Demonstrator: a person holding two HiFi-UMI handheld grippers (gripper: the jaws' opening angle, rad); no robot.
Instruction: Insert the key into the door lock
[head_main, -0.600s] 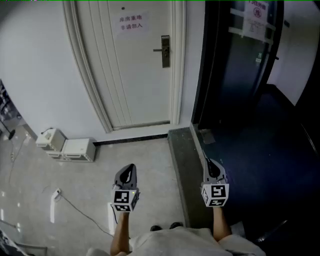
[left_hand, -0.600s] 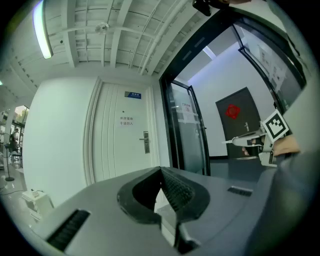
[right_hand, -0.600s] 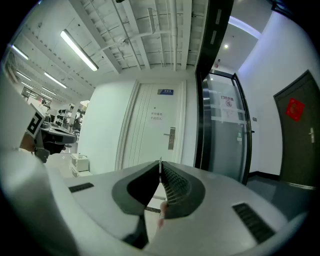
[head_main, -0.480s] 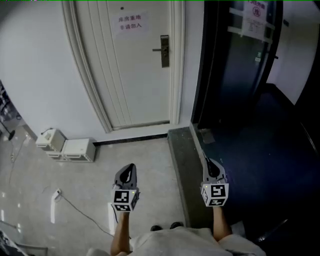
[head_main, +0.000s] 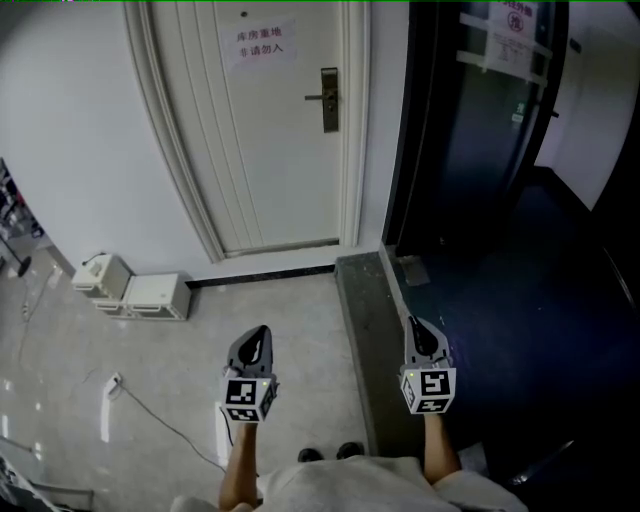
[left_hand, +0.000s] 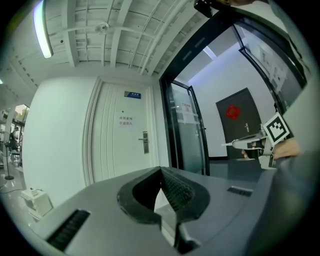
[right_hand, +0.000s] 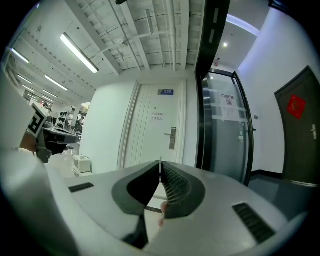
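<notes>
The white door (head_main: 270, 150) stands shut well ahead of me, its brass lock plate (head_main: 330, 102) with a lever handle on its right side. The lock plate (left_hand: 145, 143) shows small and far off in the left gripper view, and the same lock plate (right_hand: 172, 138) in the right gripper view. My right gripper (head_main: 413, 323) is held level, shut on the key (right_hand: 160, 165), a thin metal sliver poking out past the tips. My left gripper (head_main: 262, 331) is level too, jaws closed tip to tip with nothing between them. The right gripper (left_hand: 248, 144) also shows at the right of the left gripper view.
White boxes (head_main: 132, 290) sit on the floor by the wall at left, with a cable (head_main: 160, 420) trailing towards me. A dark glass door (head_main: 480, 110) stands right of the white door. A dark threshold strip (head_main: 368, 330) runs between my grippers.
</notes>
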